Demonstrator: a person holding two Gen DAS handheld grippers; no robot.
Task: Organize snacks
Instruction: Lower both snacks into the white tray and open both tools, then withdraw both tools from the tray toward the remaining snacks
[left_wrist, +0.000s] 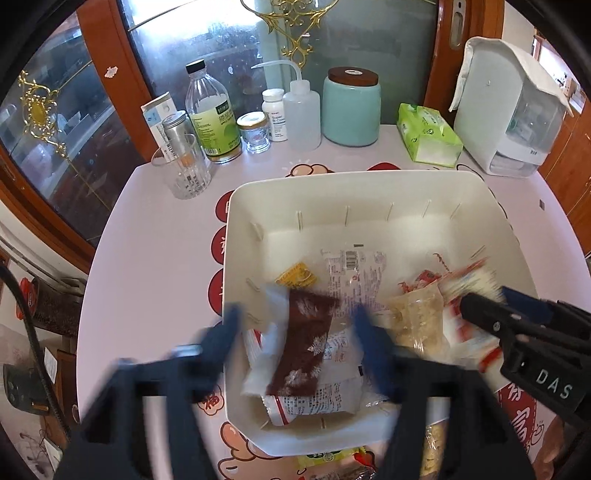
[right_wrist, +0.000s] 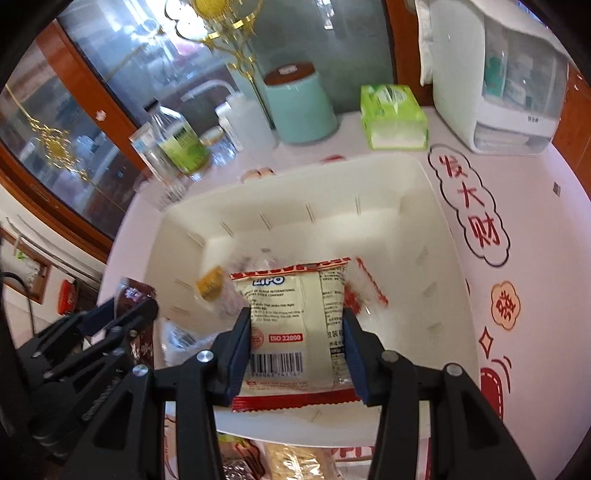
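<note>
A white plastic bin (left_wrist: 332, 181) stands on the table and holds several snack packets. My left gripper (left_wrist: 299, 328) hovers low over the bin's near left side. Its jaws stand wide, and a dark red packet with white leaf print (left_wrist: 303, 343) lies loose between them, clear of both pads. My right gripper (right_wrist: 295, 343) is shut on a cream and red biscuit packet (right_wrist: 291, 317), held upright over the bin (right_wrist: 295, 173). That gripper (left_wrist: 498, 314) enters the left wrist view from the right. A yellow packet (left_wrist: 297, 277) and a clear barcoded packet (left_wrist: 351, 273) lie in the bin.
Behind the bin stand a glass tumbler (left_wrist: 183, 173), a green-labelled bottle (left_wrist: 212, 114), a squeeze bottle (left_wrist: 303, 110), a teal jar (left_wrist: 351, 110), a green tissue pack (left_wrist: 428, 133) and a white appliance (left_wrist: 509, 110). More packets (right_wrist: 295, 461) lie on the table before the bin.
</note>
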